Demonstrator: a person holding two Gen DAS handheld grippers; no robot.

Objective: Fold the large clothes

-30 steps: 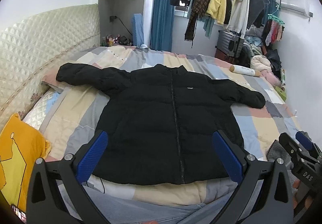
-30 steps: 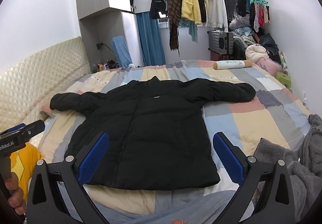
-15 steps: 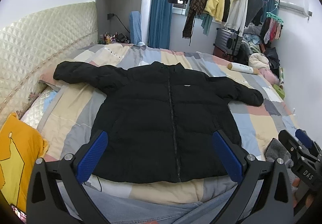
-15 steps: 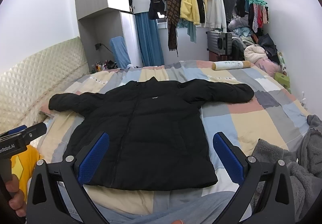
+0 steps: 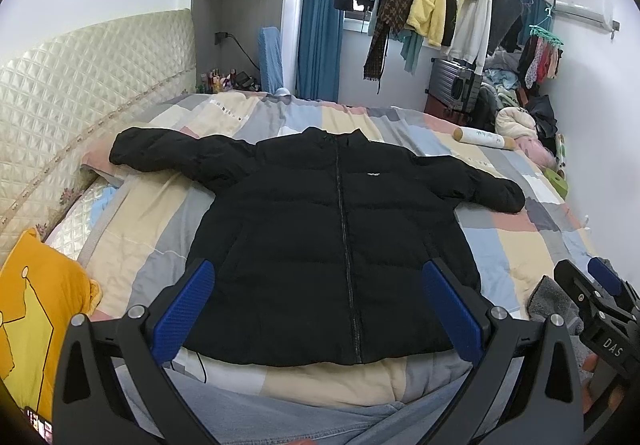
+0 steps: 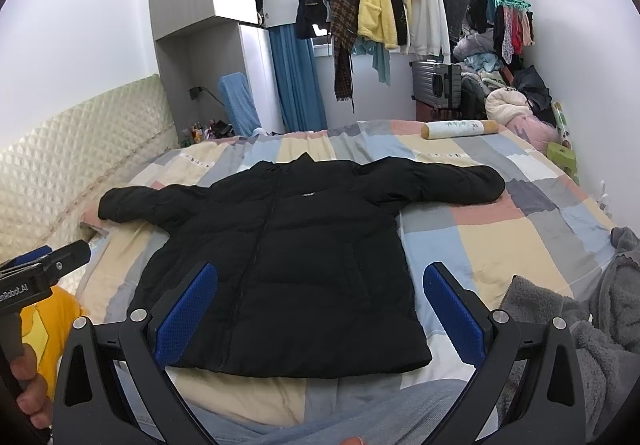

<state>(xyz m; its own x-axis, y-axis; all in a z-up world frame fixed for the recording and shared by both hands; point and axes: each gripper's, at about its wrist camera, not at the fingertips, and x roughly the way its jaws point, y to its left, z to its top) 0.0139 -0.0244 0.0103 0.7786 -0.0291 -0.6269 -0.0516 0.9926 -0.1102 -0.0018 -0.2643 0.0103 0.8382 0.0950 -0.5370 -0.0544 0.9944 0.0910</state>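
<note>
Black puffer jacket [image 5: 340, 245] is the thing to fold; it lies flat on the bed [image 5: 516, 245], front side up, zipper closed, both sleeves stretched out to the sides. Nearest to the camera, the left gripper [image 5: 320, 309] hangs above the hem of the jacket with its blue fingers [image 5: 186, 305] spread wide and nothing between them. The right gripper [image 6: 320, 309] is held the same way in its own view, fingers [image 6: 452, 309] wide apart and empty, above the lower part of the jacket. At the left edge of the right view a hand [image 6: 34, 401] grips the handle of the other tool. A yellow pillow [image 5: 32, 321] lies at the near left of the bed, and a grey fleece garment [image 6: 592, 325] is at the near right. The patchwork cover of the bed goes on behind the collar, where a rolled cream bolster [image 6: 460, 128] rests near the far edge. Beyond it stand a grey suitcase [image 6: 438, 80] and a rail with hanging clothes [image 6: 384, 5] before the window
</note>
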